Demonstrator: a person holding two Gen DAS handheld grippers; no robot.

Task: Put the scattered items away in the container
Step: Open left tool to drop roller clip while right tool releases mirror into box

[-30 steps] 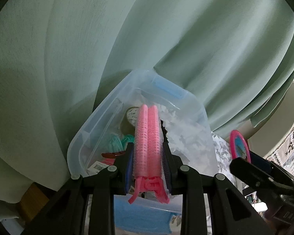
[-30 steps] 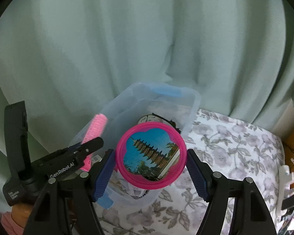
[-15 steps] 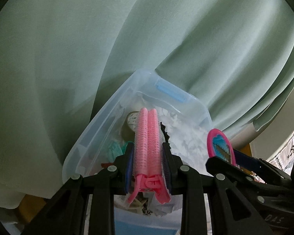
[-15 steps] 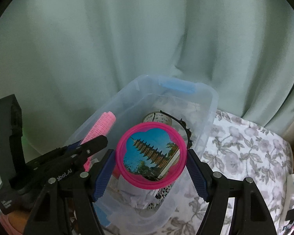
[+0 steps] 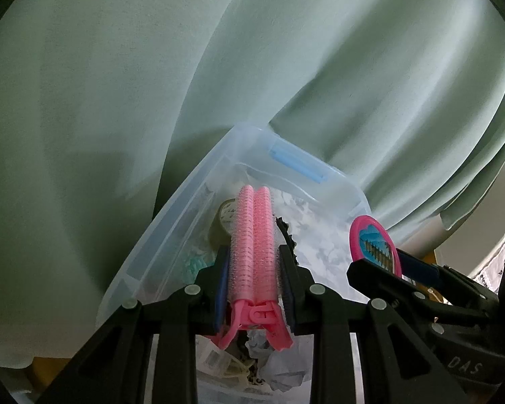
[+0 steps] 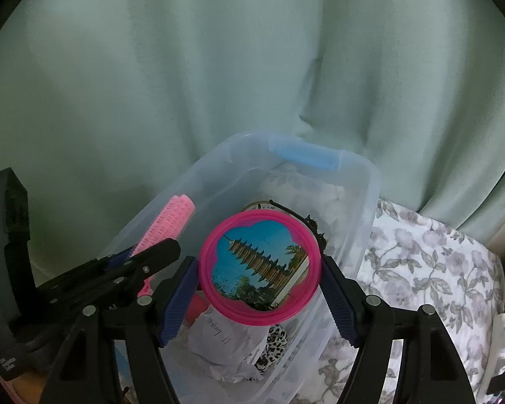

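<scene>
A clear plastic container (image 5: pixel 306 168) (image 6: pixel 370 175) with a blue handle stands against a green curtain. It holds crumpled paper, a leopard-print item, a black toothed band and other small things. My left gripper (image 5: pixel 252 282) is shut on a pink hair-roller clip (image 5: pixel 254 245) and holds it above the container; the clip also shows in the right wrist view (image 6: pixel 171 222). My right gripper (image 6: pixel 259 289) is shut on a round pink-rimmed mirror with a pagoda picture (image 6: pixel 259 264), held above the container's open top. The mirror also shows in the left wrist view (image 5: pixel 375 247).
The green curtain (image 6: pixel 252 67) hangs right behind the container. A floral cloth (image 6: pixel 431 269) covers the surface to the container's right. A white plastic piece (image 6: pixel 501 343) stands at the far right edge.
Both grippers have moved forward over the container, which now looks larger and nearer. The mirror and the roller clip are now above its opening. Both grips are unchanged.
</scene>
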